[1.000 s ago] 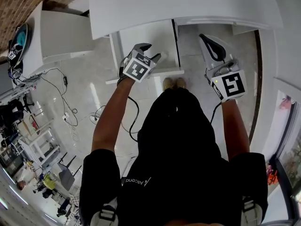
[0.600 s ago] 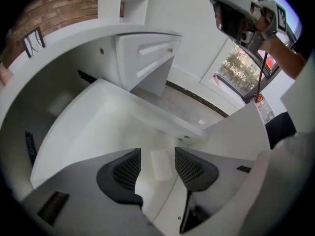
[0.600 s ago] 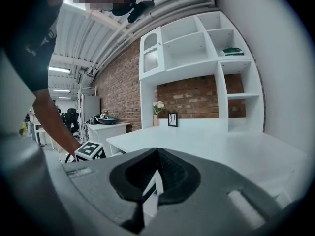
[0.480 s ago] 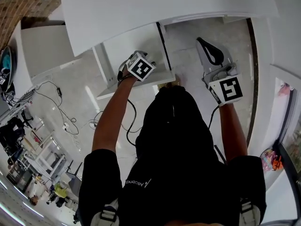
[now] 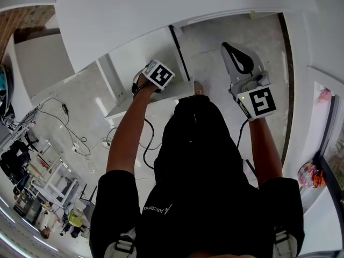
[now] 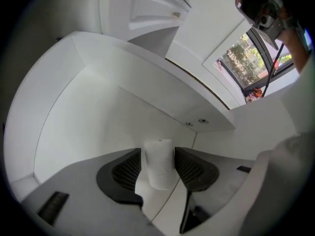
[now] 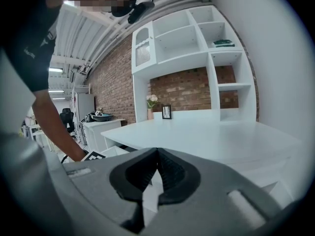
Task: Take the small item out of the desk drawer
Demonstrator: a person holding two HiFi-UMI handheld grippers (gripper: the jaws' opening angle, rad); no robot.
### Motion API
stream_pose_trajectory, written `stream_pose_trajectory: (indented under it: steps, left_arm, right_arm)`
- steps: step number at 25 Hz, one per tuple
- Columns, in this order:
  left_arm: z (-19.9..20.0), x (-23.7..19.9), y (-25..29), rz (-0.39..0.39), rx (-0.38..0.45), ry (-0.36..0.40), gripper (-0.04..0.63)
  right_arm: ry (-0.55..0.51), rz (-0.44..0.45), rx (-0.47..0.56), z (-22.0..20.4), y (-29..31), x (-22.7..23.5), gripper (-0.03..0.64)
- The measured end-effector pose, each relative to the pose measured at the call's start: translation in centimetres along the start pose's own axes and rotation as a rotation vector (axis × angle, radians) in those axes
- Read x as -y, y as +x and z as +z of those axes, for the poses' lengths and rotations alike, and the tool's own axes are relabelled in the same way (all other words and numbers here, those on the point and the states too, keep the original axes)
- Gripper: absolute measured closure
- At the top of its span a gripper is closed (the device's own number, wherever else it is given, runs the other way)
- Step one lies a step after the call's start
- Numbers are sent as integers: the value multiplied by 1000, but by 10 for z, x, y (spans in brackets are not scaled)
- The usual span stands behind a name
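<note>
The white desk drawer [image 5: 144, 100] stands pulled out under the desk top [image 5: 161, 9]. My left gripper [image 5: 157, 75] reaches down into it, and only its marker cube shows in the head view. In the left gripper view a small white paper roll [image 6: 158, 173] stands upright on the drawer floor, by the drawer's back wall [image 6: 98, 112]. My left gripper [image 6: 158, 154] has both pads against the roll's sides. My right gripper [image 5: 232, 50] hangs over the floor right of the drawer. Seen in its own view, my right gripper [image 7: 157, 156] is shut and holds nothing.
Cables [image 5: 70, 128] lie on the floor at the left, near a white cabinet [image 5: 43, 63]. The person's shoes [image 5: 198, 87] stand just before the drawer front. White wall shelves [image 7: 187, 48] rise behind the desk [image 7: 221, 136] against a brick wall.
My left gripper has gone from above the drawer, jaws open, down into it and now has the white roll between its pads. The right gripper has barely moved.
</note>
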State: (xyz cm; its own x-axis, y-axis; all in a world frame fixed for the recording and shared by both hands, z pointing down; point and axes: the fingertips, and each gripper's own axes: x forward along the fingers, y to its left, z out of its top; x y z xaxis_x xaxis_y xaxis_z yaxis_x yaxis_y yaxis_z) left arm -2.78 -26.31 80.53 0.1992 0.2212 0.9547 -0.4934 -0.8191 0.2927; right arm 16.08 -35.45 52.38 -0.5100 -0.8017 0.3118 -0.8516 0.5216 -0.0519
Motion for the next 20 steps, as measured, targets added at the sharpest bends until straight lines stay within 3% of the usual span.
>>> stream_pose_trajectory:
  steps: [10, 15, 20]
  left_arm:
    - [0, -3, -1, 12, 15, -28, 422]
    - [9, -5, -34, 51, 112, -37, 421]
    - [23, -9, -88, 131, 268, -48, 420]
  right_arm:
    - [14, 5, -5, -7, -3, 1, 617]
    - [6, 18, 8, 2, -3, -10, 615]
    - [-14, 32, 38, 22, -2, -25, 617]
